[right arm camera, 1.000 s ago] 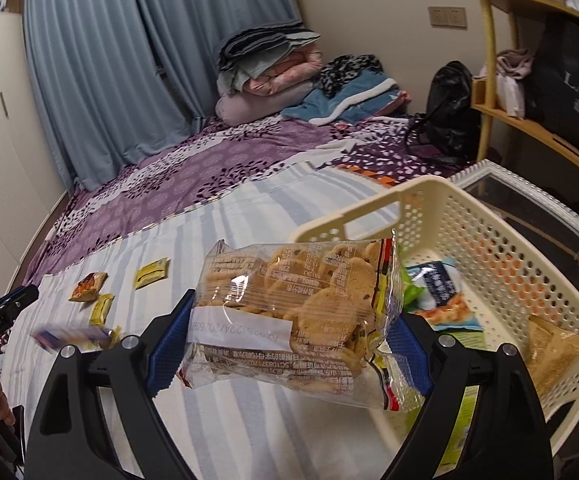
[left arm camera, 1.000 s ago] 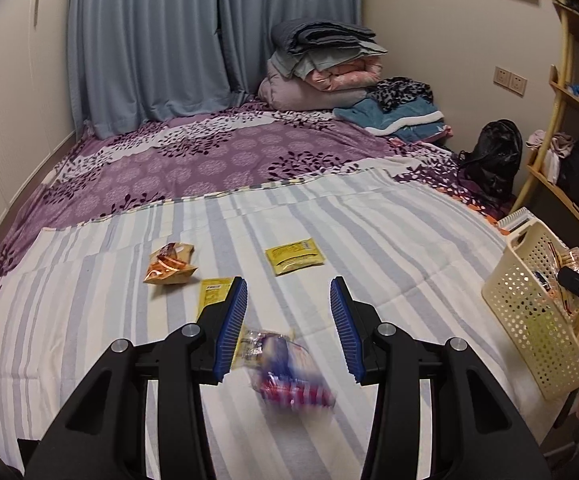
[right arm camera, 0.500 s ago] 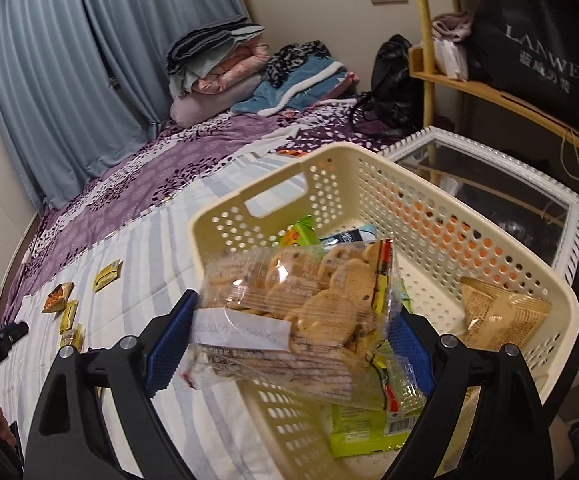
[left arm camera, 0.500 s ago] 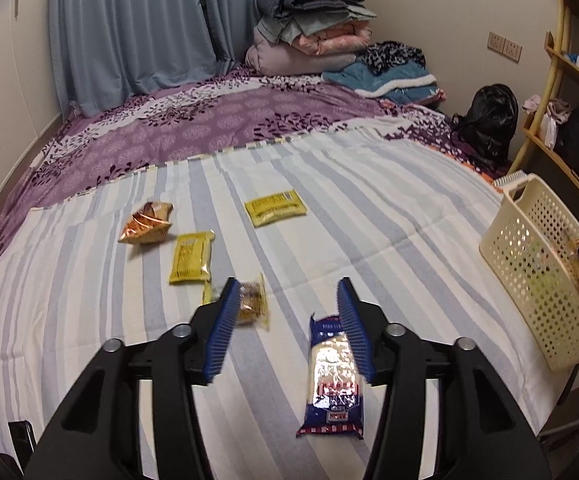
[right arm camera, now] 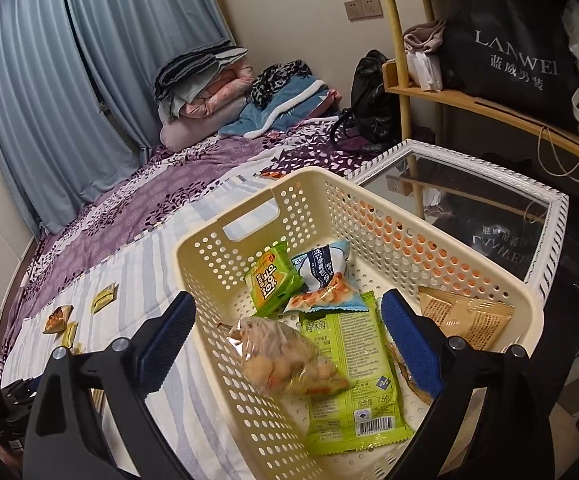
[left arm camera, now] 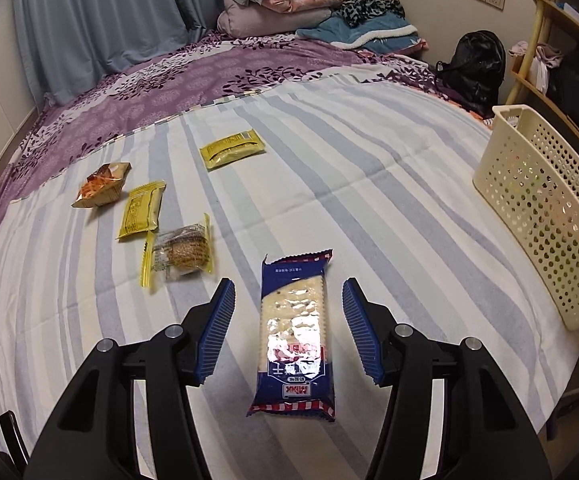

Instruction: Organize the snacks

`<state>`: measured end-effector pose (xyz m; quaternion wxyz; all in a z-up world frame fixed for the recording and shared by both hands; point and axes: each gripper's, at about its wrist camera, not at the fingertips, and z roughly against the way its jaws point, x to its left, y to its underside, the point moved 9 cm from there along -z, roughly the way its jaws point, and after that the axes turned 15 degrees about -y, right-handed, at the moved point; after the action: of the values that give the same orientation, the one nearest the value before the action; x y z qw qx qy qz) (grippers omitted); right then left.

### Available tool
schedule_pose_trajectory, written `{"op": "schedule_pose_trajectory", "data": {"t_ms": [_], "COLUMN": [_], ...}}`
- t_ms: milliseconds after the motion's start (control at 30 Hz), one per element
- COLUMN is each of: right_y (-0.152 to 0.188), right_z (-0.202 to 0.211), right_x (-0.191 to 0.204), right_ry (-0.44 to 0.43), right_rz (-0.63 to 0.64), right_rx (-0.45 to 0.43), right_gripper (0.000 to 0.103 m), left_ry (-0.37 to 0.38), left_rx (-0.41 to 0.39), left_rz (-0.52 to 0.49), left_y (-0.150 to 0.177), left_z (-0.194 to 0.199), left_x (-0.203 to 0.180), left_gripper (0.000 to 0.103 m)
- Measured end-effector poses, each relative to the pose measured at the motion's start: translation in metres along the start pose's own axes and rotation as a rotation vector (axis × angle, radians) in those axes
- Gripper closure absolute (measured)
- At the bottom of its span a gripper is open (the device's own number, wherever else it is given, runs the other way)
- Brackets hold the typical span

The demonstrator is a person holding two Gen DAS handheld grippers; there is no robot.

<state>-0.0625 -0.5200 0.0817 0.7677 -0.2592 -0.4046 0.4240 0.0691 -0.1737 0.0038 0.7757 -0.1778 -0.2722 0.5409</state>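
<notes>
Cracker pack (left arm camera: pixel 293 332) lies between open left claw (left arm camera: pixel 287 332), untouched.

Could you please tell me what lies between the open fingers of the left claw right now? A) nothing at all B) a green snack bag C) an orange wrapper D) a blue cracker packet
D: in the left wrist view the blue cracker packet lies flat on the striped bed sheet, lengthwise between the spread fingers of the left claw, touching neither.
</notes>
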Motion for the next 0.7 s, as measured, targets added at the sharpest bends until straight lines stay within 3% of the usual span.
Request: {"op": "schedule_pose_trajectory", "data": {"t_ms": [700], "right_y": [0.004], "right_z": [0.008], "right_x": [-0.005], "right_ry": [-0.013], "right_rz": [-0.013], "right_rx": [-0.006], "right_gripper": [0.010], "left_ry": [-0.009], "left_rx": [0.054], "left_rz": [-0.019], "left_y": [0.018], "left_z": [-0.020], "left_x": [-0.013], "left_gripper": [0.045]}}
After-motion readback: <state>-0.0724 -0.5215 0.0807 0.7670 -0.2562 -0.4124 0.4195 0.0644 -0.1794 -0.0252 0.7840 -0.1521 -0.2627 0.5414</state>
